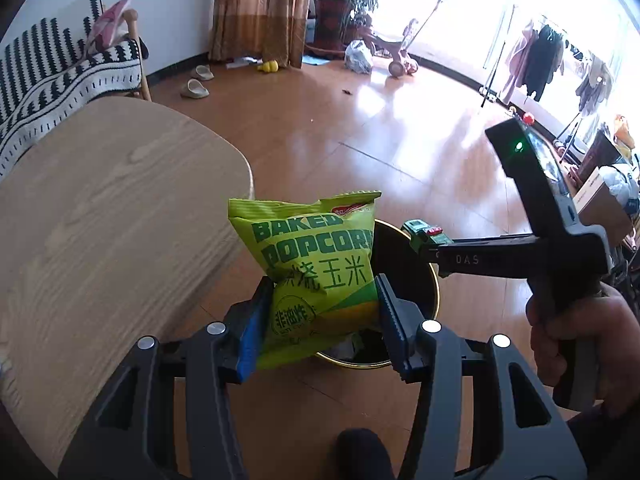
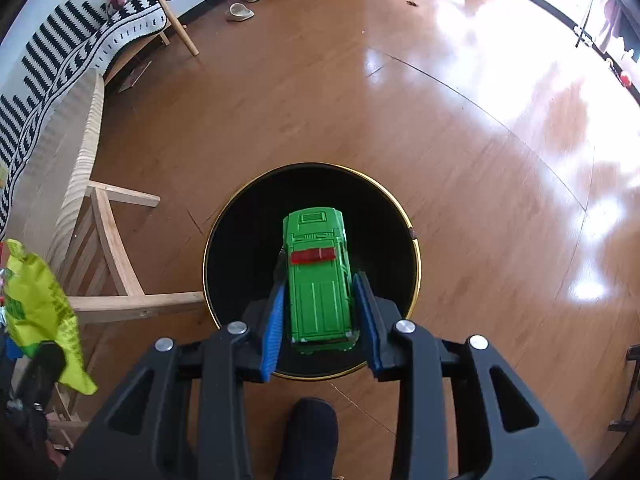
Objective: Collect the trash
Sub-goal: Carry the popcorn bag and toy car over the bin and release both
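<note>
My left gripper [image 1: 320, 312] is shut on a green popcorn bag [image 1: 320, 264], held upright over the near edge of a round black bin with a gold rim [image 1: 434, 304]. My right gripper [image 2: 320, 304] is shut on a green toy car [image 2: 318, 276] with a red roof light, pointing steeply down over the black bin [image 2: 240, 240]. In the left wrist view the right gripper [image 1: 430, 246] reaches in from the right with the toy car [image 1: 420, 232] at its tip, above the bin. The popcorn bag [image 2: 40, 304] shows at the left edge of the right wrist view.
A light wooden table [image 1: 104, 208] stands left of the bin, its legs [image 2: 116, 256] beside the rim. A striped sofa [image 1: 52, 68] sits behind it. Slippers [image 1: 195, 89], a tricycle [image 1: 400, 52] and a clothes rack [image 1: 536, 56] line the far floor. A dark foot [image 2: 310, 432] is below the gripper.
</note>
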### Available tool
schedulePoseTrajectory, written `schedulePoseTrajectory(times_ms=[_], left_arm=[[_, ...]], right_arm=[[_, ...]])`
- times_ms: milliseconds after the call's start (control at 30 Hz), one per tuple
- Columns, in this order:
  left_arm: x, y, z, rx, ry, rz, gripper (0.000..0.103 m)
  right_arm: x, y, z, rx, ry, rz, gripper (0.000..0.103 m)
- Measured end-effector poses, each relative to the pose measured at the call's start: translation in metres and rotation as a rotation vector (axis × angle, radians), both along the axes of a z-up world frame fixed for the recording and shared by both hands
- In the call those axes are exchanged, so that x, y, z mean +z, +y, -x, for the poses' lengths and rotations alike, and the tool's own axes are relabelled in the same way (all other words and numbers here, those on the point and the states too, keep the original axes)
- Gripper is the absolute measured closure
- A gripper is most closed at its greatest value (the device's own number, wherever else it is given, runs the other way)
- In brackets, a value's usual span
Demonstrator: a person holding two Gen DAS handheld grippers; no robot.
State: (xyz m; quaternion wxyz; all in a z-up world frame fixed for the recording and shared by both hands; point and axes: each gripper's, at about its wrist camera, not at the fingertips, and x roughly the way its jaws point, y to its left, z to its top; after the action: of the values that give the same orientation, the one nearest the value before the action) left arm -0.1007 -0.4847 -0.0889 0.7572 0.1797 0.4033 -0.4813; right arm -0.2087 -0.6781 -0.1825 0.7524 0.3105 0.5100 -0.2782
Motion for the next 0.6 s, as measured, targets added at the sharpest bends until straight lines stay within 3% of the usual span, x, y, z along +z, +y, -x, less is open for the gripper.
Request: schedulePoseTrajectory(times_ms=[233,267,300,333,600], left_arm=[[-0.009,-0.012,-0.007,0.001,0.022,-0.017,0.053],[-0.01,-0.012,-0.007,0.003,0.024,-0.018,0.053],[-0.011,-0.014,-0.007,0.003,0.026,-0.02,0.053],[-0.014,-0.015,-0.008,0.004,0.029,-0.024,0.053],[-0.042,-0.035,-0.005,-0.028,0.077,-0.07,0.053]], right_arm=[[0.006,-0.001,-0.007,-0.001,-0.038,-0.01,0.068],[0.007,-0.002,-0.007,-0.004,-0.046,-0.017,0.063],[0.009,-0.003,-0.006,-0.01,-0.058,-0.021,0.044],[0.011,-0.004,-0.005,-0.017,-0.069,-0.015,0.032],[0.025,-0.012,0.008,-0.07,-0.094,-0.002,0.029]])
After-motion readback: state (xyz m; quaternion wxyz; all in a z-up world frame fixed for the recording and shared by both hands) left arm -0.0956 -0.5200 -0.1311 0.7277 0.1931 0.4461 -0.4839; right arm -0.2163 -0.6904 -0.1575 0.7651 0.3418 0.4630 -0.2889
